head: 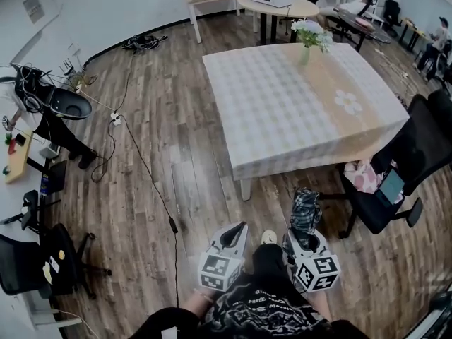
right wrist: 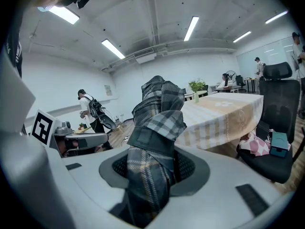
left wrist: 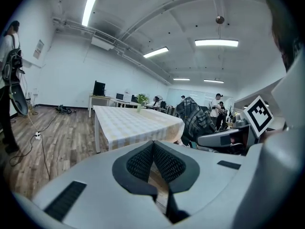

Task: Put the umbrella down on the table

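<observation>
A folded plaid umbrella [right wrist: 155,128] stands up out of my right gripper [right wrist: 153,168], whose pads are shut on its lower part. In the head view the right gripper [head: 305,237] holds the umbrella [head: 305,210] over the wooden floor, short of the near edge of the checked-cloth table [head: 296,111]. My left gripper [head: 235,237] is beside it on the left, shut with nothing between its pads [left wrist: 153,163]. From the left gripper view the umbrella [left wrist: 194,118] and the table [left wrist: 131,123] lie ahead.
A vase of flowers [head: 309,37] stands at the table's far side. A black office chair [head: 395,182] with pink cloth on its seat stands at the table's right corner. Cables [head: 141,168] run across the floor on the left; a person [right wrist: 88,109] stands further off.
</observation>
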